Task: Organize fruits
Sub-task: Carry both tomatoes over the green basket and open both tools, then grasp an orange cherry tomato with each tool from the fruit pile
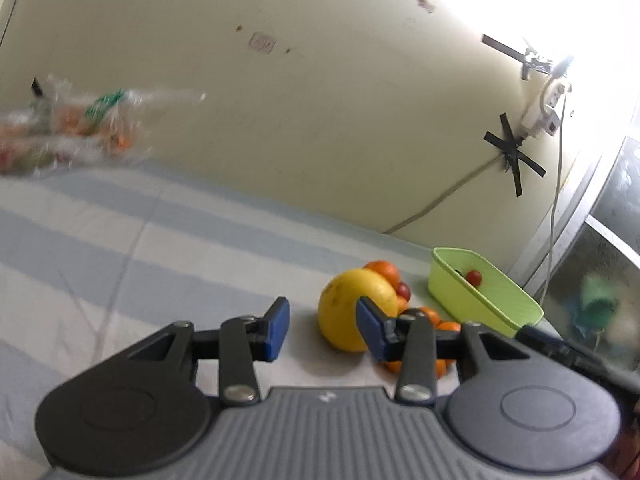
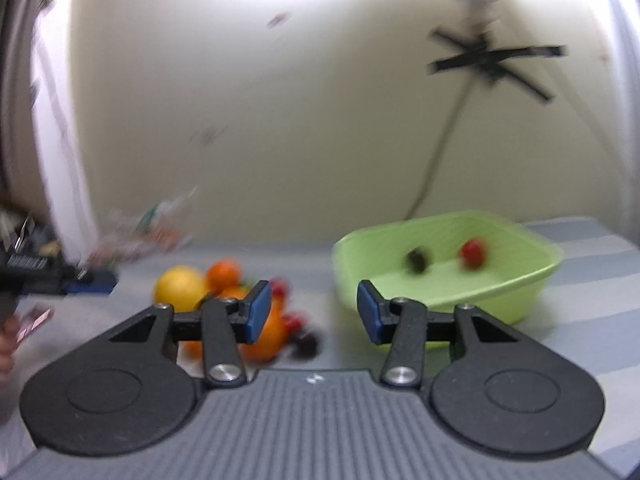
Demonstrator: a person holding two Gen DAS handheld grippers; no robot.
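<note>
Plainly, the heap of loose fruit is the weak spot. In the left wrist view the left gripper (image 1: 323, 326) has its blue pads spread with nothing between them, and the large round yellow citrus fruit (image 1: 352, 308) sits just beyond, right of centre, partly behind the right-hand pad. Small orange mandarins (image 1: 382, 269) and a dark red cherry tomato (image 1: 403, 290) lean against it on the blue-and-white striped cloth (image 1: 120, 240). Nudging the yellow fruit off-centre would likely roll it and scatter the small ones toward the cloth's edge.

In the right wrist view the right gripper (image 2: 314, 312) also stands spread and empty, low centre of the frame, between the fruit heap at lower left and the light green plastic tub (image 2: 500, 304) at right. That tub holds a red cherry tomato (image 2: 472, 254) and a dark round fruit (image 2: 418, 261). Since both views are blurred, a fast approach could clip the tub's near rim and shove it, or pinch soft tomatoes too hard.
</note>
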